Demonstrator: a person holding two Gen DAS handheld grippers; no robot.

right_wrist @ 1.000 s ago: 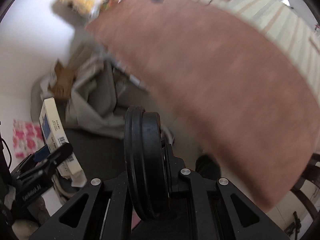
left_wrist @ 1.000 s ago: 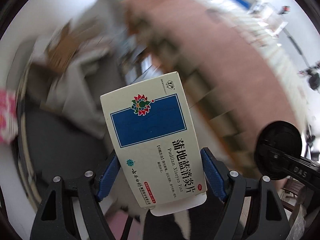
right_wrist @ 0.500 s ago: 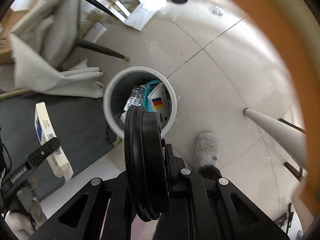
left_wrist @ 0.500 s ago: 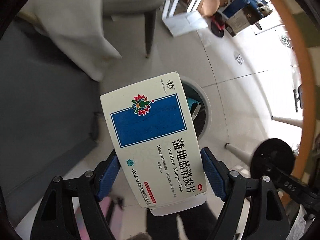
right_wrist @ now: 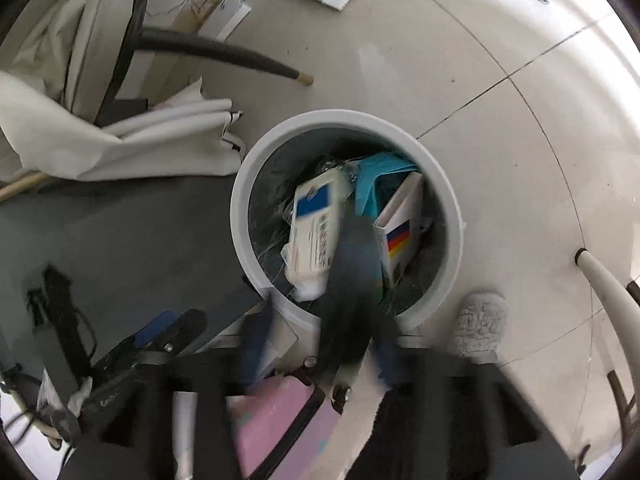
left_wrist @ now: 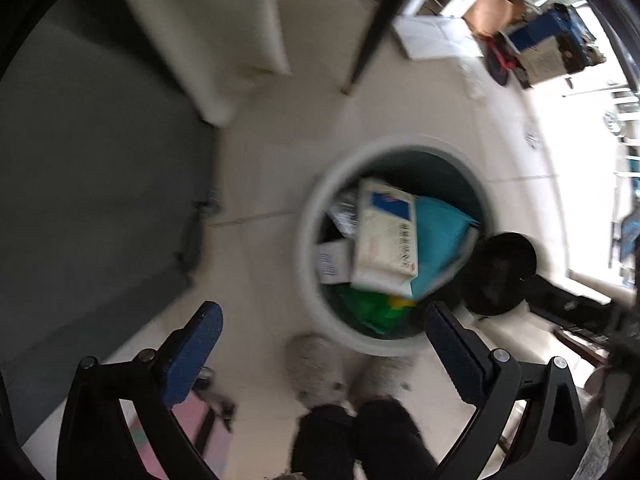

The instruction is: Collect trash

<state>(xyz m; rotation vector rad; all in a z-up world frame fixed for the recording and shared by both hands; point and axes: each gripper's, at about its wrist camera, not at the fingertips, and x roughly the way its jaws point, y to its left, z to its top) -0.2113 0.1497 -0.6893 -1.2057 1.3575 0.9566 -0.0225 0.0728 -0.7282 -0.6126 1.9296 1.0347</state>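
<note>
**Two grippers release over one bin**

Both grippers' jaws have just been opening. The left gripper is spread, empty; one medicine box is in the bin. The right gripper is blurred, with one black lid falling from it over the bin's rim.

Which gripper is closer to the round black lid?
Right. The black lid is blurred just ahead of the right gripper, over the white bin. The left gripper, open and empty, is off to its side.
</note>
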